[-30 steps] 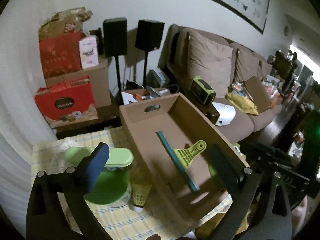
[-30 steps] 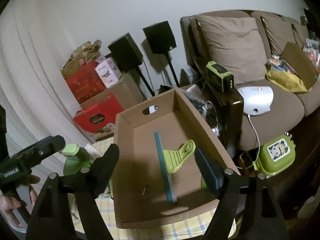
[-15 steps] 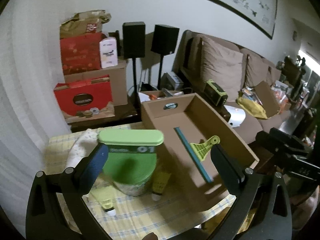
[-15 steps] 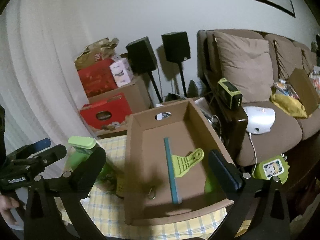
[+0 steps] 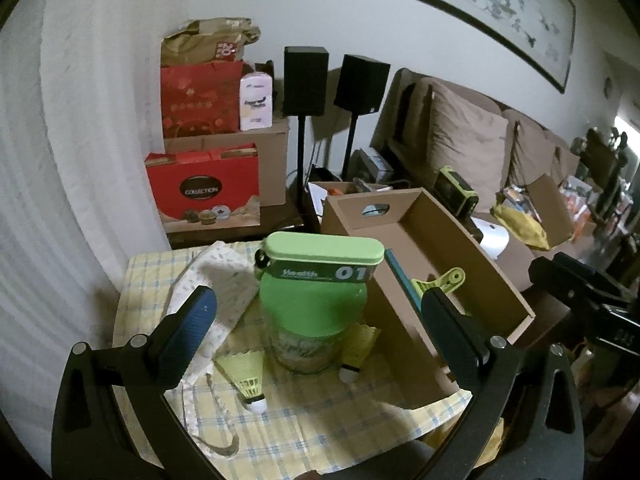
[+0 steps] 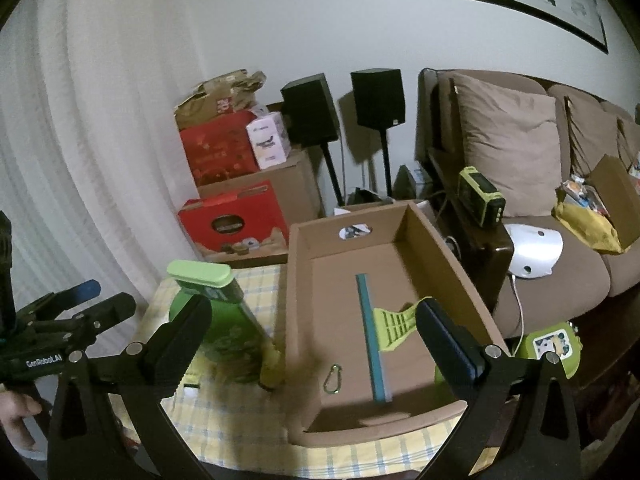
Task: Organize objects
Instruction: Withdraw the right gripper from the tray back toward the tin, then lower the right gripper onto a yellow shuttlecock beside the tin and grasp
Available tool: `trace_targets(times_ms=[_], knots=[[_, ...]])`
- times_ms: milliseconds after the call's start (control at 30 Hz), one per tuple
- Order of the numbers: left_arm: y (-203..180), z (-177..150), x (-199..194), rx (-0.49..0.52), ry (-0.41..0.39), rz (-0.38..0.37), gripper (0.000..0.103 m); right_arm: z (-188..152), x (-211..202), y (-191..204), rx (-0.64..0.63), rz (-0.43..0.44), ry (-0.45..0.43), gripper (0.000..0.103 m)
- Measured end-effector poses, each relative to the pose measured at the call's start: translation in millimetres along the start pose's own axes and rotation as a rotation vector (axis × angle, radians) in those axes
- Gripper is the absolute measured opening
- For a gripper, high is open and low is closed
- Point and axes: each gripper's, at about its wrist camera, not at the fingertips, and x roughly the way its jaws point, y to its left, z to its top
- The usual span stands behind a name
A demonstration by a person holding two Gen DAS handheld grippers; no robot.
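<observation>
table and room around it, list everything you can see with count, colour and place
cardboard tray: 1, brown, on the table's right part
ruler: 1, teal, in tray
clip: 1, lime, in tray beside ruler
carabiner: 1, metal, tray's near left corner
jar: 1, green lid, left of tray
shuttlecocks: 2, yellow, at jar's base
tablecloth: 1, yellow check
speakers: 2, black, by wall
sofa: 1, brown, right
left hand-held gripper: open
right hand-held gripper: open

Black left tool (image 5: 320, 316) has blue pads (image 5: 195, 317), silver screws.
</observation>
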Motion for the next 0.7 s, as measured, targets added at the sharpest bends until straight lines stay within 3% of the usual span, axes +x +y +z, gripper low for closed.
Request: trace_targets(times_ms=[333,700], knots=[[37,-11,-11,-0.031,-0.014,0.051,0.102,-4,5,23,-0.032,0.021,0.007,0.103],[91,-37,-6,-0.138,0.030,0.058,0.102,-22,22,47,-0.061,0.083,0.035,0.103]])
